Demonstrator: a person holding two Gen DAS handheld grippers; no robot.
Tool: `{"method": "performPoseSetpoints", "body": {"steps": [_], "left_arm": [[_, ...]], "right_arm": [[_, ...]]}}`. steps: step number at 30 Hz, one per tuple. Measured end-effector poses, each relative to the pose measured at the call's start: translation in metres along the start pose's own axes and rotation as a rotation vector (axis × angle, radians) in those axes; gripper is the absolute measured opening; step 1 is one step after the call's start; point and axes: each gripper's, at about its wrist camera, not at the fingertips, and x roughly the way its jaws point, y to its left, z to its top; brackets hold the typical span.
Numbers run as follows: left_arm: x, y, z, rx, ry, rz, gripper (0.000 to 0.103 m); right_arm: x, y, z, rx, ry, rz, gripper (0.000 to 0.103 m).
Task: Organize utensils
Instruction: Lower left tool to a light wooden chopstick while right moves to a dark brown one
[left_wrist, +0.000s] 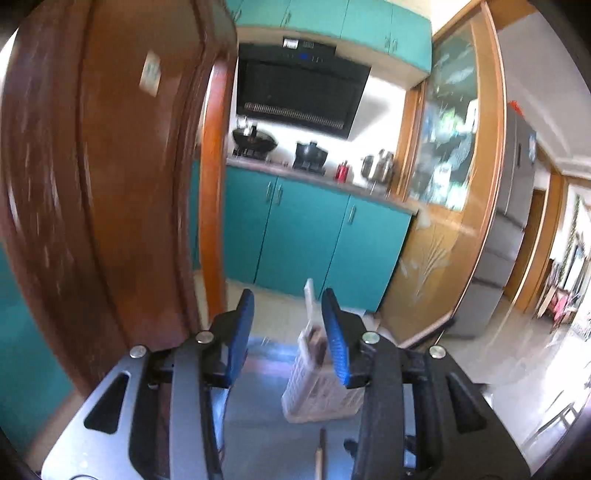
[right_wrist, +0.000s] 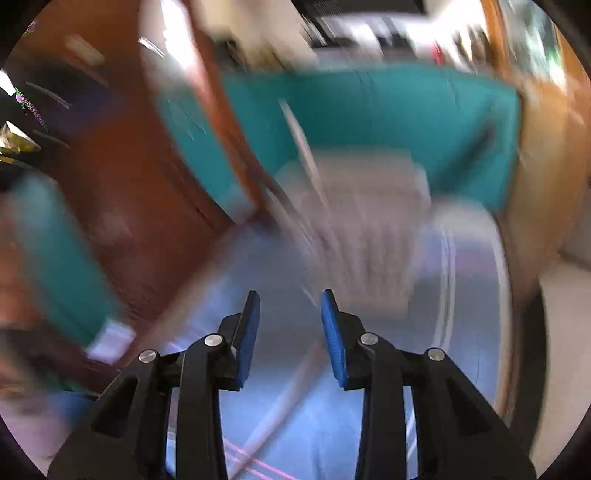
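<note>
Table (left_wrist: 258, 424) bluish, round. White slotted basket (left_wrist: 314, 391) on it, just ahead of left gripper (left_wrist: 288, 332), utensils (left_wrist: 309, 299) standing inside. Both grippers gaping, empty; right gripper (right_wrist: 290, 332) view badly blurred. Chopstick (left_wrist: 319, 456) lying near left gripper.

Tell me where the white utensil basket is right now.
In the left wrist view the white basket stands on the table just ahead of the open left gripper, nearer its right finger, in front of the teal cabinets.

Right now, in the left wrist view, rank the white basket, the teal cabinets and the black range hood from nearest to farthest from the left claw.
1. White basket, just ahead on the table.
2. Teal cabinets, beyond, under the counter.
3. Black range hood, high on the far wall.
</note>
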Motion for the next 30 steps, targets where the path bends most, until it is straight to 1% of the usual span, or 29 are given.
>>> {"method": "performPoseSetpoints", "body": {"steps": [1,2,3,5,7,9,11,13,14,17,20,22,23,27,29,30], "left_arm": [[0.005,0.001,-0.01,0.011,0.028,0.015,0.039],[0.008,0.003,-0.018,0.019,0.05,0.025,0.039],[0.013,0.006,-0.028,0.026,0.084,0.034,0.039],[0.023,0.011,-0.045,0.025,0.159,0.029,0.039],[0.031,0.012,-0.056,0.029,0.21,0.019,0.039],[0.033,0.01,-0.063,0.063,0.231,0.023,0.039],[0.032,0.005,-0.068,0.12,0.23,0.043,0.039],[0.034,0.002,-0.071,0.147,0.232,0.053,0.041],[0.034,0.002,-0.073,0.154,0.238,0.052,0.041],[0.04,0.003,-0.08,0.162,0.273,0.049,0.042],[0.043,0.001,-0.084,0.169,0.293,0.047,0.042],[0.044,-0.001,-0.084,0.175,0.295,0.046,0.043],[0.045,-0.002,-0.085,0.176,0.297,0.045,0.045],[0.048,-0.003,-0.093,0.177,0.318,0.051,0.049],[0.05,-0.002,-0.103,0.164,0.353,0.067,0.05],[0.055,-0.001,-0.112,0.15,0.4,0.075,0.05]], "right_arm": [[0.028,-0.006,-0.007,0.029,0.066,-0.062,0.034],[0.049,-0.011,-0.013,0.055,0.105,-0.093,0.034],[0.064,-0.013,-0.018,0.074,0.124,-0.093,0.034],[0.08,-0.012,-0.02,0.088,0.122,-0.082,0.034],[0.089,-0.006,-0.019,0.083,0.109,-0.106,0.034],[0.101,-0.003,-0.018,0.087,0.119,-0.147,0.034],[0.112,-0.005,-0.019,0.115,0.147,-0.179,0.034],[0.124,-0.008,-0.022,0.145,0.188,-0.2,0.035],[0.125,-0.006,-0.022,0.142,0.18,-0.207,0.034],[0.129,0.003,-0.021,0.109,0.198,-0.23,0.033],[0.128,0.01,-0.024,0.086,0.201,-0.215,0.012],[0.125,0.012,-0.026,0.091,0.205,-0.214,0.011],[0.122,0.007,-0.031,0.101,0.208,-0.222,0.011],[0.119,-0.008,-0.031,0.143,0.227,-0.228,0.01],[0.112,-0.017,-0.035,0.165,0.243,-0.237,0.01],[0.11,-0.022,-0.036,0.172,0.251,-0.241,0.01]]}}
